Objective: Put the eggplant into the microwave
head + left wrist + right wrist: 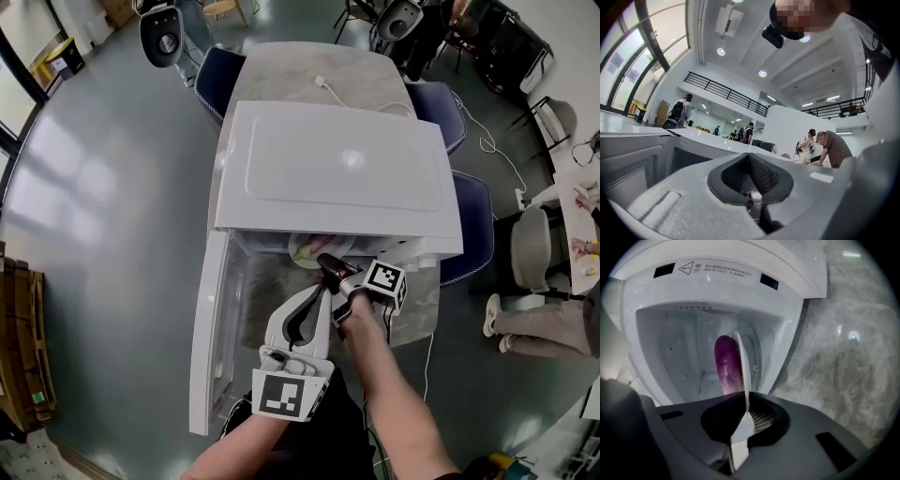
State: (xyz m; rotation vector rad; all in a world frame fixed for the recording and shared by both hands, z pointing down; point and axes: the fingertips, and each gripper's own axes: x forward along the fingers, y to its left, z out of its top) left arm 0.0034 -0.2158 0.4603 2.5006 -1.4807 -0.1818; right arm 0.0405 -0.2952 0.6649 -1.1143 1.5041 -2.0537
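Standing open at the left is the microwave door [208,356]. The left hand-held gripper [317,289] has its jaws together, empty. The right hand-held gripper [330,266] clamps a white plate [740,362] by its rim (eggplant [727,364] on it) in the mouth of the microwave [337,169] on the bench [309,75].

Glossy white microwave [337,169] casing; smooth white plate [745,371]; shiny purple eggplant [727,364] (waxy skin); polished marbled tabletop [843,357].
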